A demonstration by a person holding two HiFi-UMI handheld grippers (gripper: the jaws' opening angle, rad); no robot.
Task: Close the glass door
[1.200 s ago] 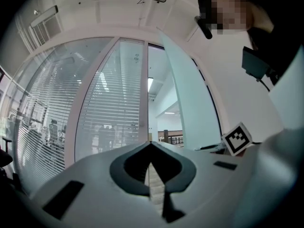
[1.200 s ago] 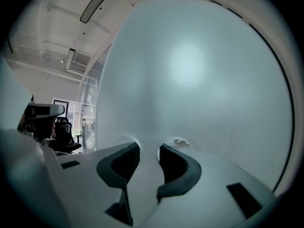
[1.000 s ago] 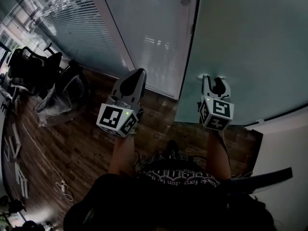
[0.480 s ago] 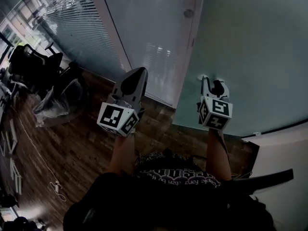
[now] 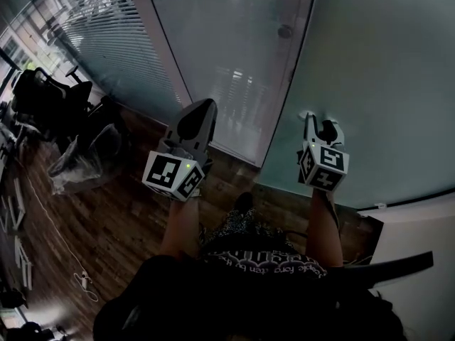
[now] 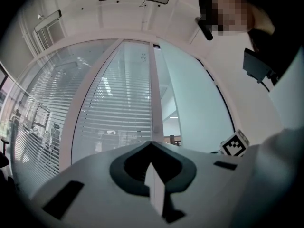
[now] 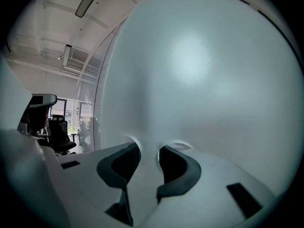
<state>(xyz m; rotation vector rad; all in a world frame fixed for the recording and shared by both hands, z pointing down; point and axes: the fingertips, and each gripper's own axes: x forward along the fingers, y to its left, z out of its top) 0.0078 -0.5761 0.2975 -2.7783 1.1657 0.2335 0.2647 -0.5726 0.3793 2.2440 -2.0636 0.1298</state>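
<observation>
Glass door looms ahead-right, not yet closed; my right claw is wide, empty, at its frosted pane; my left claw is closed. Tips may skid on slick glass.

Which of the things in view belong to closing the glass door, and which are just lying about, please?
Job in hand: glass door; right gripper, jaws open, tips close to the pane.
Lying about: office chairs; clear plastic bag; floor cable; left gripper, shut, touching nothing.
</observation>
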